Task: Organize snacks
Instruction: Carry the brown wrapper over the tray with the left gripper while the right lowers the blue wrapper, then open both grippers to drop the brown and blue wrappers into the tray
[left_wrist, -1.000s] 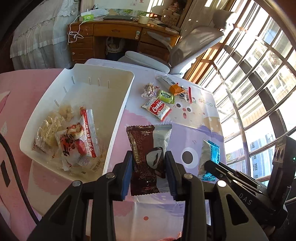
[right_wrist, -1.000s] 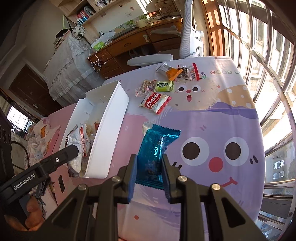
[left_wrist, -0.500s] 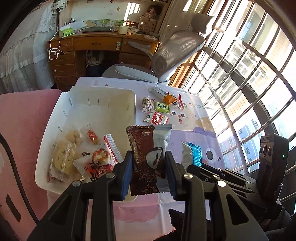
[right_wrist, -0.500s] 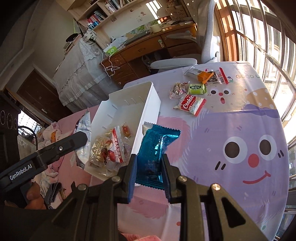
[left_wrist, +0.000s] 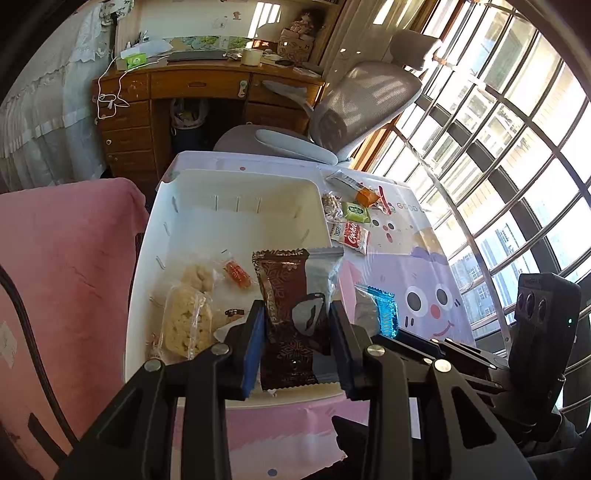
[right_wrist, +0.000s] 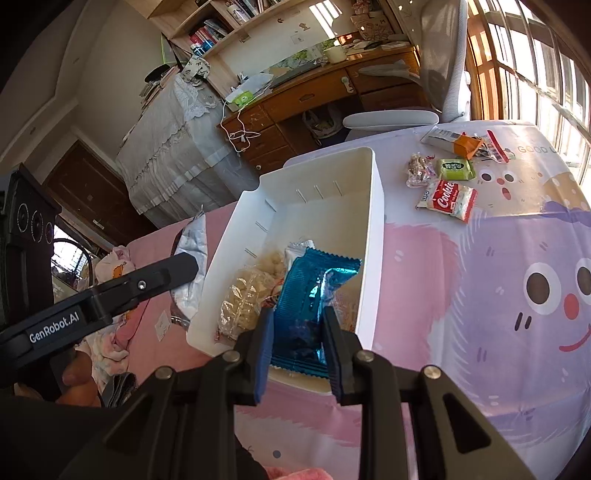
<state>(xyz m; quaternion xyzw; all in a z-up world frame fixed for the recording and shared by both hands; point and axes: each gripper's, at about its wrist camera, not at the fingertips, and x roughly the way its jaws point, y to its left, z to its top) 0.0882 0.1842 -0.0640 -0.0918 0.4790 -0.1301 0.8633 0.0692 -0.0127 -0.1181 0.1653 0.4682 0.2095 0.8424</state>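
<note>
With both packets carried over white bin (right_wrist: 373, 236): left claw (left_wrist: 297, 343) pinches brown packet (left_wrist: 286, 295), right claw (right_wrist: 297, 343) pinches blue packet (right_wrist: 314, 291). Long axes run fwd along fingers; bin directly below, release drops in.

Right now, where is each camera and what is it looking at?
Left wrist: rides the left gripper, looking down at its brown snack packet over the white plastic bin; the right gripper's blue packet shows beside it.
Right wrist: rides the right gripper, looking down at the blue foil packet; the left gripper's finger shows.
Shared: bin, cookie packet.
</note>
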